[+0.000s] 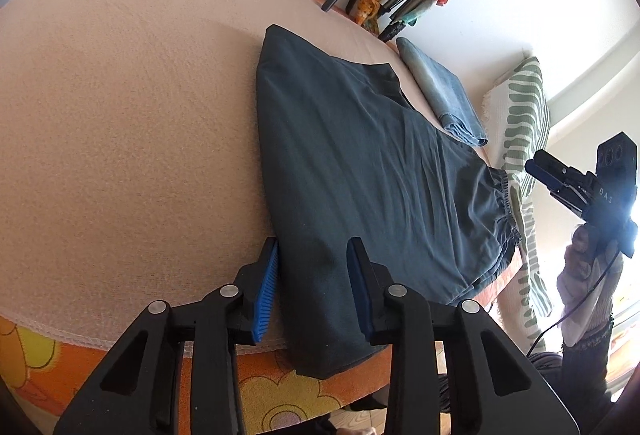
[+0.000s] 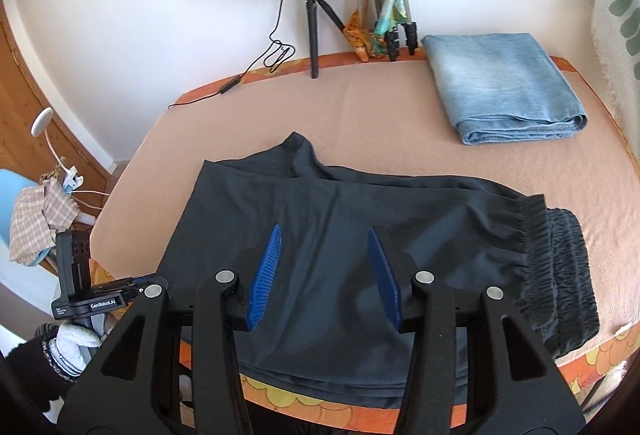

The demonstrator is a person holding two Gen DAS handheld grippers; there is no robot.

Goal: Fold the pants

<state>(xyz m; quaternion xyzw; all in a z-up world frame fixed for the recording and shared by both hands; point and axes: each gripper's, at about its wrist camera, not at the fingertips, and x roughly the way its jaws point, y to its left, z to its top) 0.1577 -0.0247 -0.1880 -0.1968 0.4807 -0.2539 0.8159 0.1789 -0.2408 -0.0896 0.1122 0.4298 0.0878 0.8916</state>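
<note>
since the dark pants [image 2: 340, 255] look thin and floppy, they should sag and slip | lie folded across the bed [image 1: 120, 115], waistband at 3 o'clock in the right view | pinch a doubled edge | left gripper [image 1: 314, 289] fingers apart astride the pants' edge | right gripper [image 2: 326, 275] fingers apart, empty

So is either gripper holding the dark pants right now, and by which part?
Neither. The left gripper straddles the near folded edge of the dark pants without pinching; the right gripper hovers open above them.
</note>
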